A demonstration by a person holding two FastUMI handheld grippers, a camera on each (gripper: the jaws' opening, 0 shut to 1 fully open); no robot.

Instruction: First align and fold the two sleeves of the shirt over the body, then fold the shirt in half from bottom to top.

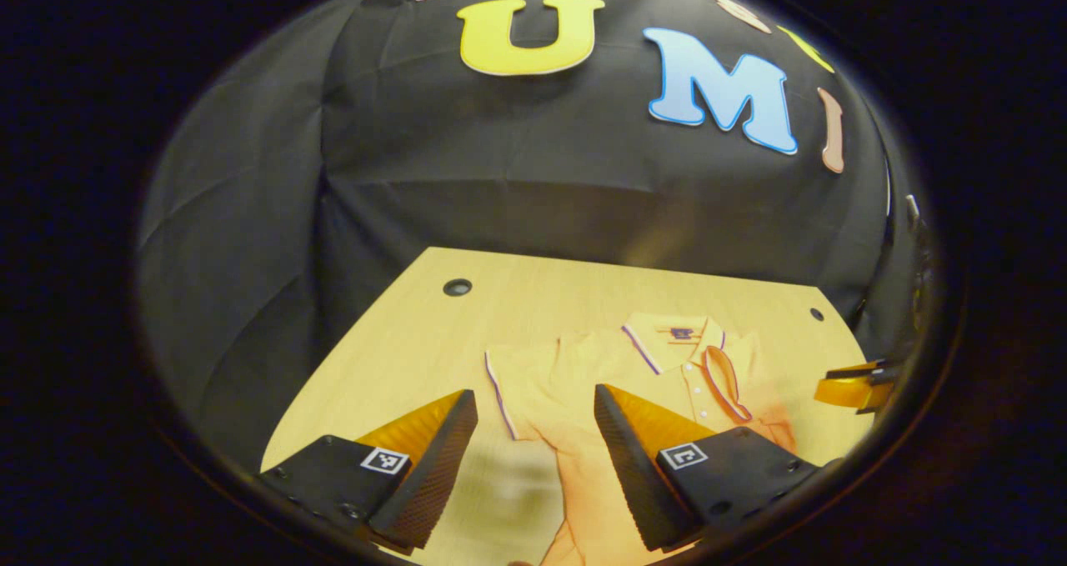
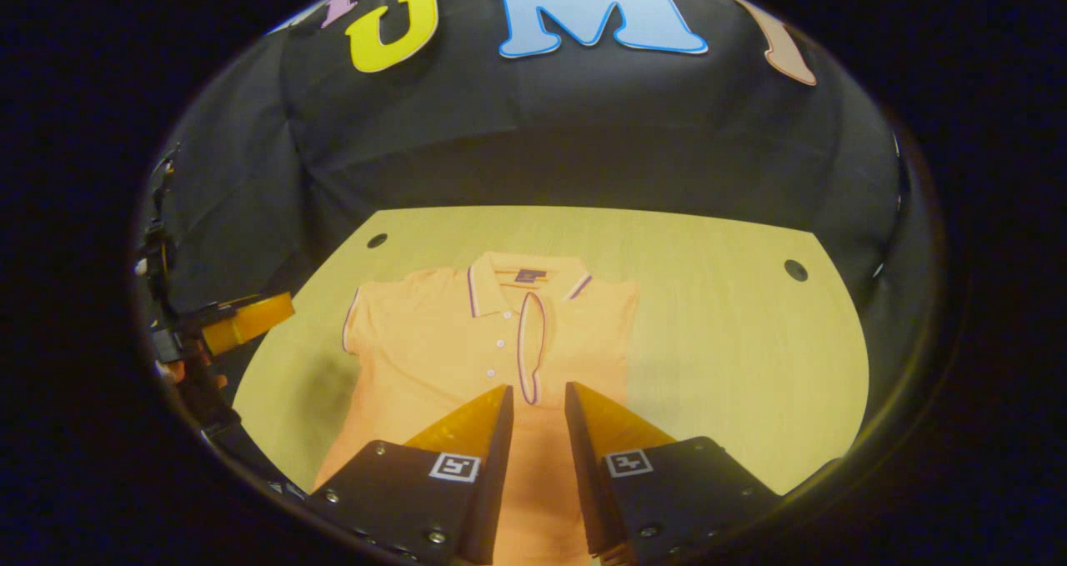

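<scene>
One sleeve [image 2: 357, 320] was laid out flat to the side of the shirt [image 2: 450, 358]; the other already lay folded over the body, its piped cuff [image 2: 527, 351] forming a narrow loop beside the button placket. The shirt lay face up on the wooden table [image 2: 733, 358], collar [image 2: 521, 281] toward the far cloth wall, hem toward the person, so its long axis ran near-to-far.

Left gripper [image 1: 533, 433]: jaws wide apart, nothing between them, held above the table. In the left gripper view, the flat sleeve's piped edge [image 1: 498, 395] lay just ahead of the gap between the fingers, the shirt body running off to the right of it.

Right gripper [image 2: 538, 433]: jaws parted by a narrow gap, nothing gripped, poised over the lower middle of the shirt, just short of the folded cuff. In the right gripper view, the left gripper [image 2: 246, 320] showed at the far left, near the flat sleeve's side.

Judgement: the remaining sleeve fold fell to the left gripper, clearly the nearer one. The sleeve would need carrying across the long axis toward the placket, to lie alongside the sleeve already folded. Bottom-to-top fold not yet begun.
</scene>
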